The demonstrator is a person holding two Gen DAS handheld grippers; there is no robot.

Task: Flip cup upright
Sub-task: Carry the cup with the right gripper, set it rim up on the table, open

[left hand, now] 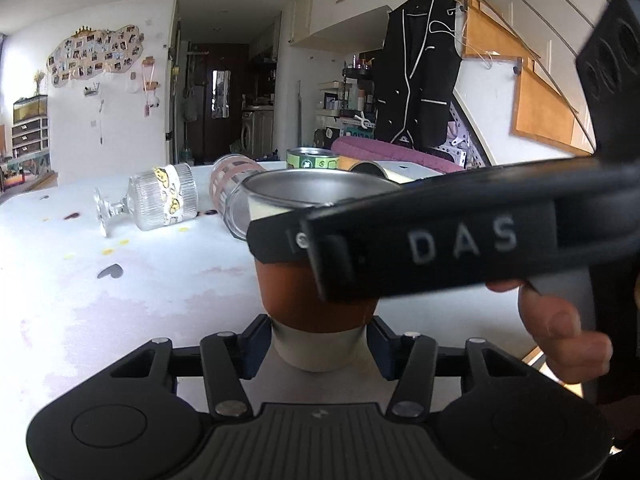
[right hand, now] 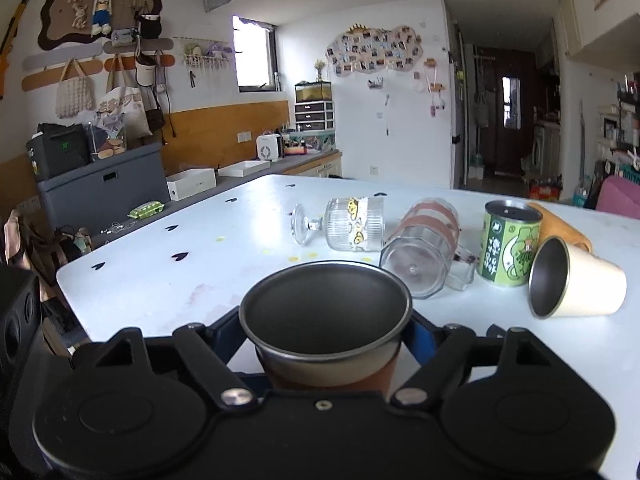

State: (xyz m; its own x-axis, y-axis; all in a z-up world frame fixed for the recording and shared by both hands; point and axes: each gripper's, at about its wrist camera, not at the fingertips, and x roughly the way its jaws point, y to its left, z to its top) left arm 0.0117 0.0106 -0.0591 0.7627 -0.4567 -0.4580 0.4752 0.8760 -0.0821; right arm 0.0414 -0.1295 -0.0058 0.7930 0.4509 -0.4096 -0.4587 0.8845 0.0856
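Cup (left hand: 316, 292) stands upright on the white table (left hand: 140, 280), mouth up, brown sleeve around its middle, pale base. Left wrist view: your left gripper (left hand: 319, 346) has both blue pads against the cup's base, one on each side — clamped on it. Your right gripper (left hand: 280, 240) comes in from the right and crosses the cup's upper part just under the rim; your right hand (left hand: 560, 332) shows behind it. Left of the cup and further back a ribbed stemmed glass (left hand: 160, 200) lies on its side; just behind the cup lies a banded glass mug (left hand: 232, 188).

Right wrist view: cup (right hand: 326, 320) sits between your right gripper's (right hand: 326, 344) fingers, metal interior facing the camera; fingers closed against its sides. Beyond the cup: stemmed glass (right hand: 344, 226) on its side, banded glass mug (right hand: 424, 248) on its side to its right, green can (right hand: 508, 244) upright further right. Right of the cup a second cream cup (right hand: 576, 284) lies tipped over, touching the can.
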